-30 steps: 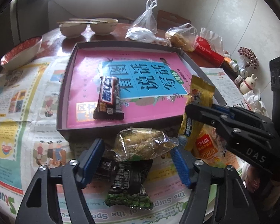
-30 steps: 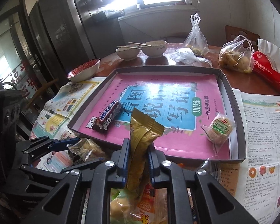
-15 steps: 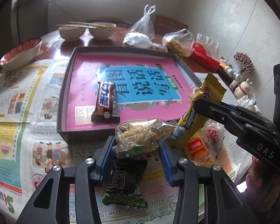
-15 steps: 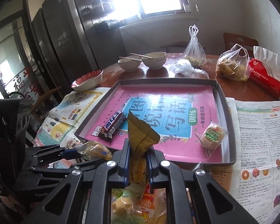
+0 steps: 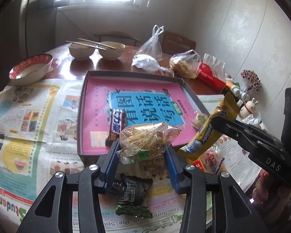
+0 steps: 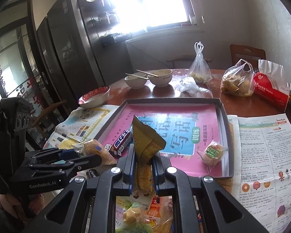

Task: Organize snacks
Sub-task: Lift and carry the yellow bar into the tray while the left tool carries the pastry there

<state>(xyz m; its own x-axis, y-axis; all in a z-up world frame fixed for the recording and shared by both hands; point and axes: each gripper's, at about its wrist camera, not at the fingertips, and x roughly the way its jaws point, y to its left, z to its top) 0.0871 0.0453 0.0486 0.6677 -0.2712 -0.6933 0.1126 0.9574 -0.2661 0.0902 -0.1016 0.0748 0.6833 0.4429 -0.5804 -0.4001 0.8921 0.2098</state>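
Two pale bowls point(image 5: 81, 50) point(image 5: 111, 50) with chopsticks point(image 5: 91, 43) laid across them are seen at the table's far side. A red-patterned bowl point(image 5: 31, 69) is set beside the newspaper point(image 5: 29, 104). A red tissue pack point(image 6: 271, 91) and knotted plastic bags point(image 6: 199, 66) are placed near a rabbit figurine point(image 5: 249, 107).

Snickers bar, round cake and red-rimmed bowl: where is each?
Snickers bar point(image 6: 122, 142): right wrist view, wrapper middle.
Round cake point(image 6: 213, 151): right wrist view, green label.
Red-rimmed bowl point(image 5: 32, 69): left wrist view, inner wall.
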